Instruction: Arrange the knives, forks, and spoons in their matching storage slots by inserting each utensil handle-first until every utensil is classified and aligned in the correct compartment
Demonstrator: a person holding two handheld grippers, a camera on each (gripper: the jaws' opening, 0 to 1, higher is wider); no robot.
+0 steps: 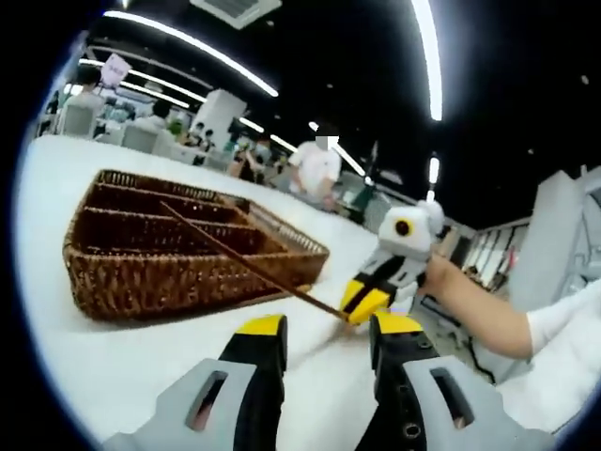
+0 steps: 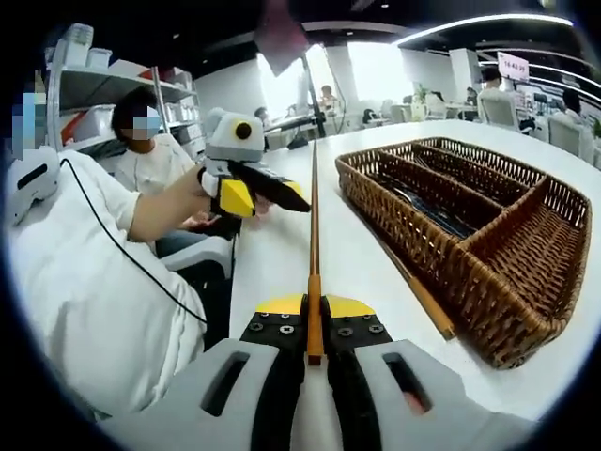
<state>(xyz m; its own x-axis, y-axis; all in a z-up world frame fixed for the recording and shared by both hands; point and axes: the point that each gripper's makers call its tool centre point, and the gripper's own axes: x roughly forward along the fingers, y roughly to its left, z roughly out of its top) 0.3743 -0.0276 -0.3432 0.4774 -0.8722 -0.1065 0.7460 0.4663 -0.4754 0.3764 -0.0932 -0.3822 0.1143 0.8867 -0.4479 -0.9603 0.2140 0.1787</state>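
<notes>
The right tongs point(image 2: 315, 305) were clamped tight on a long brown chopstick point(image 2: 314, 235) above the white surface point(image 2: 282, 254), just beside the wicker basket point(image 2: 451, 254). The left tongs point(image 1: 324, 329) stood apart, gripping nothing.

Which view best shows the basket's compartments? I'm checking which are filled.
The right gripper view: it looks down into the wicker basket, showing dark utensils in one long slot. The left gripper view shows the basket side-on, interiors mostly shadowed.
</notes>
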